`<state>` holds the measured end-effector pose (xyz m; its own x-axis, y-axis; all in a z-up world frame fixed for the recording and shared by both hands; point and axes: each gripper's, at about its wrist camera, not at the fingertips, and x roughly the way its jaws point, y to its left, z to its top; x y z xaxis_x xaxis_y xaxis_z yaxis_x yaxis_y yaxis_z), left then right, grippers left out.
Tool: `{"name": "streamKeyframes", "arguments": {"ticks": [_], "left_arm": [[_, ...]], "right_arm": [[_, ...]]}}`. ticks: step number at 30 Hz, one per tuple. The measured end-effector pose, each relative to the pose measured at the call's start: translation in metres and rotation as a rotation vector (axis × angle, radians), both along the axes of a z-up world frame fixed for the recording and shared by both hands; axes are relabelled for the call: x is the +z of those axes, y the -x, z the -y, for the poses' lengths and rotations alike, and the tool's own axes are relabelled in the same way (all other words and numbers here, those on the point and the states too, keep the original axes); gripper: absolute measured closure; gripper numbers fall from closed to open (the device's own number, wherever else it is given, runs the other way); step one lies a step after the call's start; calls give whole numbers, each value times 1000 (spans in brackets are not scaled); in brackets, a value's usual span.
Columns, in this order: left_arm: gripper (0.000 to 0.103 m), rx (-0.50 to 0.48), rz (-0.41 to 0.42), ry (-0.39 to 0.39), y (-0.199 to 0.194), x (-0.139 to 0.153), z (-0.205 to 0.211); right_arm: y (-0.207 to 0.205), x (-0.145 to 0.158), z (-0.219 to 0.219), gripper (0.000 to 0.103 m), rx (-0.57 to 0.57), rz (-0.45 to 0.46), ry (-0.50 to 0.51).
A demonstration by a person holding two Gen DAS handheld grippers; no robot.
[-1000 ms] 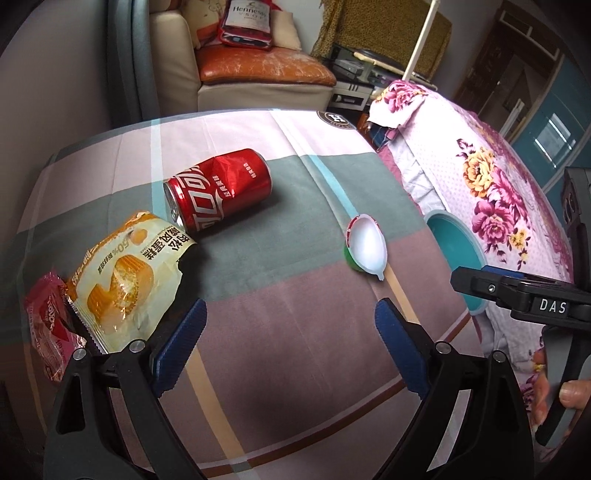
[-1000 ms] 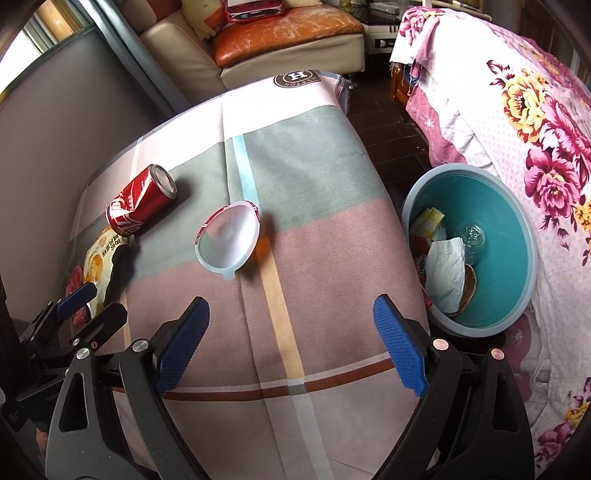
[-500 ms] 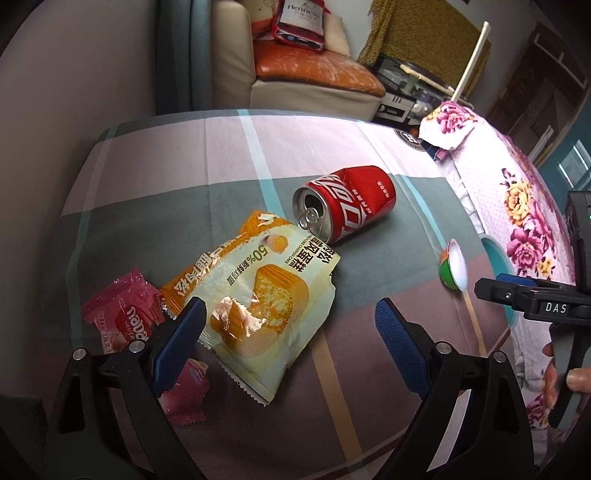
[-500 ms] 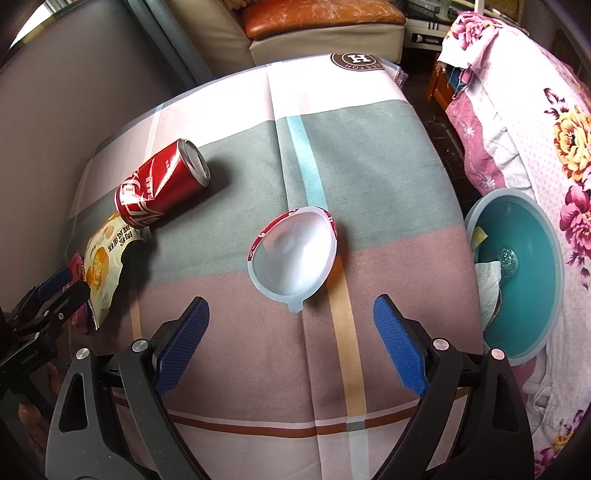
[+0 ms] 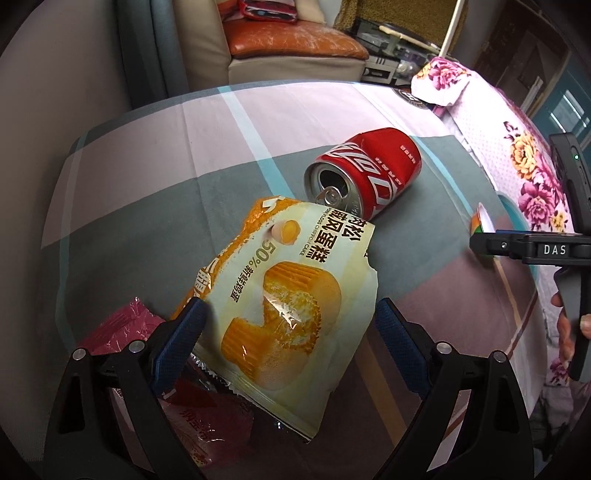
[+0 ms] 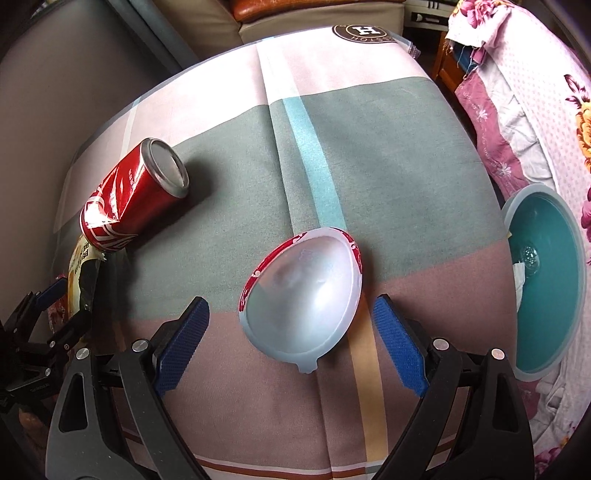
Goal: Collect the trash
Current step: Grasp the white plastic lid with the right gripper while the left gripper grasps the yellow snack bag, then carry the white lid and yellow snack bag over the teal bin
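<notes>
Now, left claw (image 5: 288, 332): wide, straddling the yellow cake wrapper (image 5: 291, 295) beside the cola can (image 5: 364, 171).
Right claw (image 6: 291, 332): wide around the plastic lid (image 6: 304, 295), right of the can.
Risk: thin wrapper or flat lid may slip off the pads.

Close overhead wrist views, shared can (image 5: 365, 171)

A plaid tablecloth (image 6: 369, 122) in grey-green, pink and mauve bands with light blue and yellow stripes covers the table; a round dark logo with an H (image 6: 364, 32) sits at its far edge. Beyond stands a cream sofa (image 5: 207, 40) with an orange-brown leather cushion (image 5: 295, 42). A pink floral bedspread (image 5: 517, 147) lies alongside.
</notes>
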<state>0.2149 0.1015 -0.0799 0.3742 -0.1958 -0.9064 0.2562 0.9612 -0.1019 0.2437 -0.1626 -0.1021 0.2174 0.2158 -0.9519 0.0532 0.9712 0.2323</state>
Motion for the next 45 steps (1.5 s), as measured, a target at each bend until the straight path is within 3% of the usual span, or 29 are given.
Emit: {"name": "streamKeyframes", "arguments": {"ticks": [5,10,11,13,15,18,22,35,37,45], "left_arm": [[4,-4,0,-63,-6,-12,6],[5,-4,19,-68,-8,-15,11],[7,-2,23,-57,-7,-14,11],[24,11,37,-70,-6,-12,13],[34,23,46,-89,-4,-10,15],[43,33,62,-95,3,-5,20],[48,47,72,-83,16,2,27],[48,29,74,-3,53,21,60],[55,23,80,-6,58,23,67],[66,32,84,3,71,30,84]], "right_arm": [[0,-4,6,17,-19,13,-5],[1,-1,5,46,-5,36,6],[2,-1,4,46,4,39,0],[5,1,2,47,15,42,-5],[8,3,-1,47,24,50,-4],[14,7,-5,47,33,59,-13],[23,15,-4,47,39,80,-18],[61,37,14,47,36,138,-42],[68,40,18,47,30,146,-46],[89,52,35,47,11,176,-73]]}}
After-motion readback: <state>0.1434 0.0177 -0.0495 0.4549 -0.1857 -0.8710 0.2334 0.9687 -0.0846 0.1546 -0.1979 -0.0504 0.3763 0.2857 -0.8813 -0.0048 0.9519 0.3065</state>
